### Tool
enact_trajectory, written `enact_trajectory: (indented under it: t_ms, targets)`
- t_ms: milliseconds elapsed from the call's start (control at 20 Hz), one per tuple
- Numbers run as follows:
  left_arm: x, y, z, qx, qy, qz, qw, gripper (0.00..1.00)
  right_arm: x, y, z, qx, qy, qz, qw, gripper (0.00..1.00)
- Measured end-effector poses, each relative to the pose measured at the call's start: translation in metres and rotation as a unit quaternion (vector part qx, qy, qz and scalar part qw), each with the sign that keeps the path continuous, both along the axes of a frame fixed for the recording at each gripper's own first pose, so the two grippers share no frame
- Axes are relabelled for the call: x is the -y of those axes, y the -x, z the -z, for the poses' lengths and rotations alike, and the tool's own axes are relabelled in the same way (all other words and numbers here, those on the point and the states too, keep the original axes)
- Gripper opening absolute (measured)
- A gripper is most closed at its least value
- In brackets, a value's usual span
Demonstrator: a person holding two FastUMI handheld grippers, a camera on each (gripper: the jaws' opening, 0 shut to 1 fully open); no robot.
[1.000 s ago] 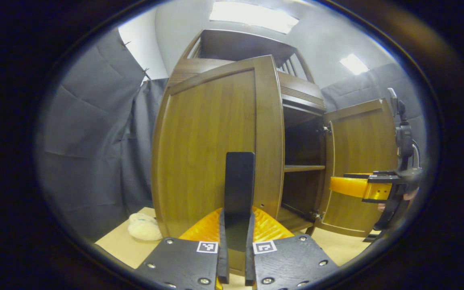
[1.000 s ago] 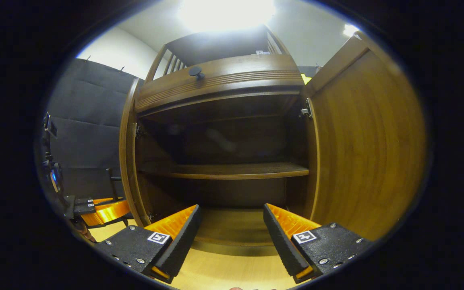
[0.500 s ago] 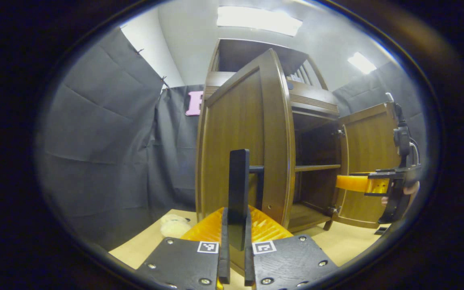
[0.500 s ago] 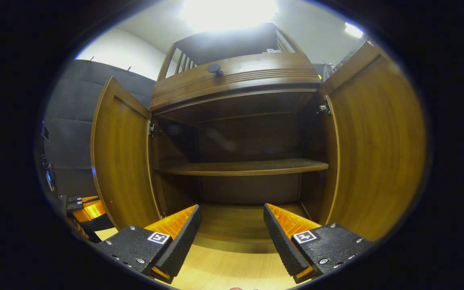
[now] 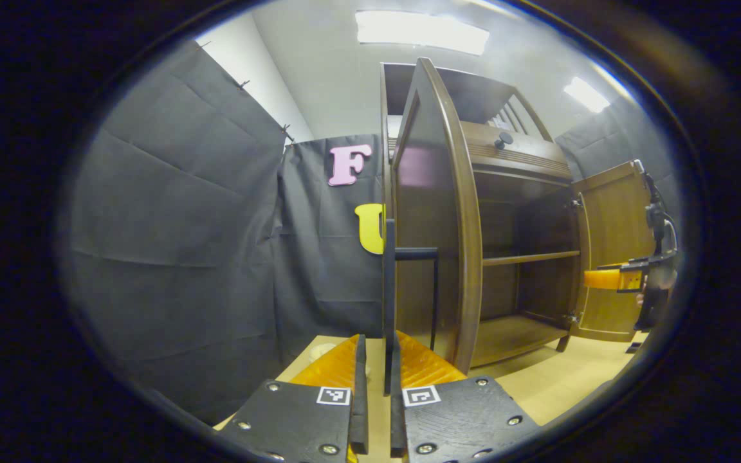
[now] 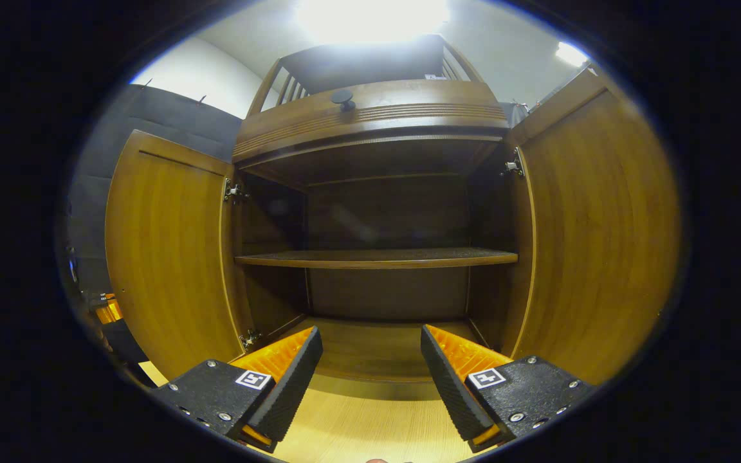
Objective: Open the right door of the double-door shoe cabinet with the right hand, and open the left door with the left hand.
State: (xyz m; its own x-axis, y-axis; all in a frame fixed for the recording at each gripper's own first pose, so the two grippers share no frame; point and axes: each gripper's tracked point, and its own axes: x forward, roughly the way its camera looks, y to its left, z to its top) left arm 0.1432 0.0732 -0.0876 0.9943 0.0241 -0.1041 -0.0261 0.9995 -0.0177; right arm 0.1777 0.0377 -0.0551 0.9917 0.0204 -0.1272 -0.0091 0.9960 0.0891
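1. Straight ahead of the left gripper [image 5: 377, 411]: thin dark bar handle [image 5: 388, 283] clamped between both fingers, brown wooden left door [image 5: 431, 212] now swung edge-on, far wider than a second ago
2. Ahead of the right gripper [image 6: 370, 379]: jaws spread, holding nothing; brown wooden right door [image 6: 592, 238] wide open at its right
3. Between the doors: dark cabinet interior with wooden shelf [image 6: 377, 258] fully exposed
4. Judged nearly done, only letting go of the handle left

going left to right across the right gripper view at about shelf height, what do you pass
booth wall → left door, swung open → left hinge → shelf inside the cabinet → right hinge → right door, swung open
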Motion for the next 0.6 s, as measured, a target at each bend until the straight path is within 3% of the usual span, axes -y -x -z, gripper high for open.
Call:
enact_trajectory:
  t_ms: [200,250,300,400,600]
  targets:
    - [-0.004,0.0,0.004,-0.002,-0.006,0.013,1.0,0.16,0.009,0.002,-0.001,0.006,0.0,0.019,1.0,0.94]
    - [-0.005,0.0,0.004,-0.002,-0.003,0.012,1.0,0.22,0.012,0.004,-0.001,0.007,-0.001,0.024,1.0,0.95]
    - [-0.005,0.018,-0.006,0.005,0.004,0.012,1.0,0.22,0.015,0.005,-0.001,0.008,-0.002,0.027,1.0,0.95]
    - [0.006,-0.003,0.0,0.005,0.016,0.017,1.0,0.02,0.019,0.01,0.001,0.005,-0.003,0.031,1.0,0.96]
    - [-0.018,0.007,-0.003,-0.003,-0.025,-0.022,0.999,0.01,0.032,0.021,0.002,0.006,0.008,0.038,0.999,0.95]
